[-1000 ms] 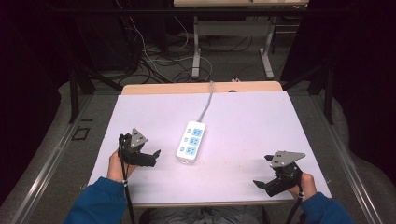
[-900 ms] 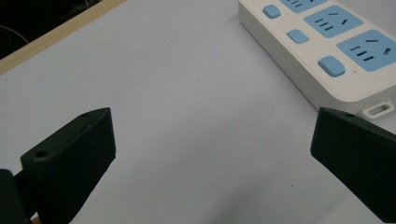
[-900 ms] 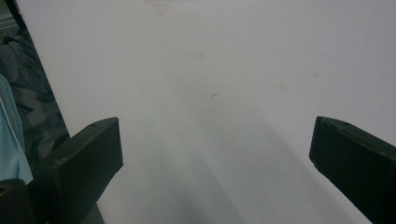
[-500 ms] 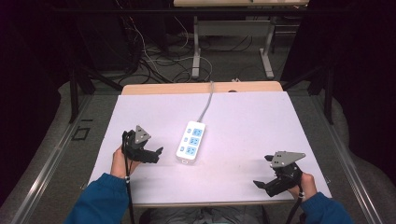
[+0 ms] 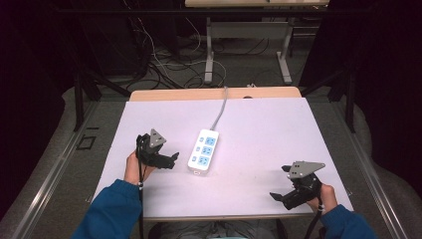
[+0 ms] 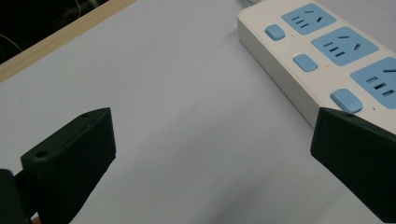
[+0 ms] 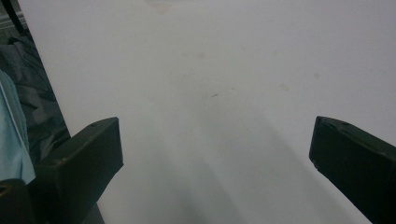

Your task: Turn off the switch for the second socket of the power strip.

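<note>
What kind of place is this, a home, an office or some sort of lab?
Most likely a lab or recording workspace. A table with a plain white top holds just a power strip, loose cables tangle on the floor behind it, and dark curtains close in the sides. A person works with the left gripper and right gripper.

- Left gripper (image 5: 169,160), lower left of the high view, jaws spread wide, pointing right; the hand (image 5: 135,167) grips it from behind.
- Right gripper (image 5: 279,197), lower right, jaws wide apart, pointing left.

Lab/test rig: white-topped table (image 5: 259,129), tangled floor cables (image 5: 164,64), dark curtained surround, desk frame (image 5: 246,35) behind.
</note>
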Demonstrator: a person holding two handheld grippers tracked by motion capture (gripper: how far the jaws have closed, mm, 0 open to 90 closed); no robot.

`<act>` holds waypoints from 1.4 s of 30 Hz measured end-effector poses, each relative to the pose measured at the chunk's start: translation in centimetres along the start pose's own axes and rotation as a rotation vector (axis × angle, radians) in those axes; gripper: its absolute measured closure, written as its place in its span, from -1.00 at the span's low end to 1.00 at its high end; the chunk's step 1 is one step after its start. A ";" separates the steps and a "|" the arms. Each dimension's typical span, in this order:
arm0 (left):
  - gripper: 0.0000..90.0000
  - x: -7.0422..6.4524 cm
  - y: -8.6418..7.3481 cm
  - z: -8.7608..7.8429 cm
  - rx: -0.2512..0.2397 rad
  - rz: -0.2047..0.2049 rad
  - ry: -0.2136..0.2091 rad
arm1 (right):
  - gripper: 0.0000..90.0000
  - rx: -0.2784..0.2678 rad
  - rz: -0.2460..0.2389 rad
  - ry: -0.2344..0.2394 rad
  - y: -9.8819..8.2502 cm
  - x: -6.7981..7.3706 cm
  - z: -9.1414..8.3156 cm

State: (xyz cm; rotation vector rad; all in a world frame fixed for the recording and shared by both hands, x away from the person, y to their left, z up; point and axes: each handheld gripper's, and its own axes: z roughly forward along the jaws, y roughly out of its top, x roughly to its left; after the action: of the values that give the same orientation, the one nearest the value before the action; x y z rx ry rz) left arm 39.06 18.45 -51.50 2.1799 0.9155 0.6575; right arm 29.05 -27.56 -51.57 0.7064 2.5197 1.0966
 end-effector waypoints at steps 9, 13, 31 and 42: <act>-1.00 -0.4 0.9 1.1 -0.001 0.012 -0.009 | -0.95 0.002 0.002 -0.003 0.0 0.1 0.0; -1.00 -0.7 1.5 1.6 -0.015 0.006 -0.019 | -0.95 -0.001 -0.006 -0.012 0.0 0.1 0.1; -1.00 -1.3 2.7 3.3 -0.038 -0.012 -0.070 | -0.94 0.021 -0.006 0.001 0.0 0.1 0.2; -1.00 -1.6 2.9 4.0 -0.016 -0.011 -0.079 | -0.93 0.017 -0.007 -0.006 0.0 0.2 0.2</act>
State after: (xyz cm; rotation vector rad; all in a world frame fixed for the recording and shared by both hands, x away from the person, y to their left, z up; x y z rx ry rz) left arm 41.91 14.22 -52.23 2.1698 0.8775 0.5673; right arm 28.99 -27.35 -51.69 0.7044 2.5274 1.0706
